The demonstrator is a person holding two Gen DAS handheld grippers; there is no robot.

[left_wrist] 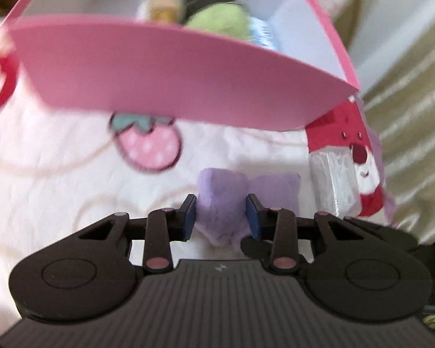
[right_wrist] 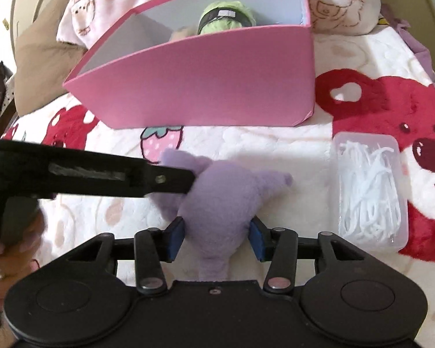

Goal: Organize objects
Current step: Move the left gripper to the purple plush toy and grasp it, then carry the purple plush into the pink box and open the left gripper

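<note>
Right wrist view shows both grippers pinching the purple plush toy (right_wrist: pixel 217 200) on the bed blanket (right_wrist: pixel 275 145), right gripper (right_wrist: pixel 216 239) and left gripper (left_wrist: pixel 221 217) fingers pressed into it; the next move should be lifting it into the pink box (right_wrist: pixel 206 87) beyond

A lilac plush (right_wrist: pixel 217 197) lies on a white blanket (right_wrist: pixel 275 145) printed with red bears and pink strawberries; at 12 o'clock, a pink box (right_wrist: pixel 206 87) holds a green toy (right_wrist: pixel 226 18).
</note>
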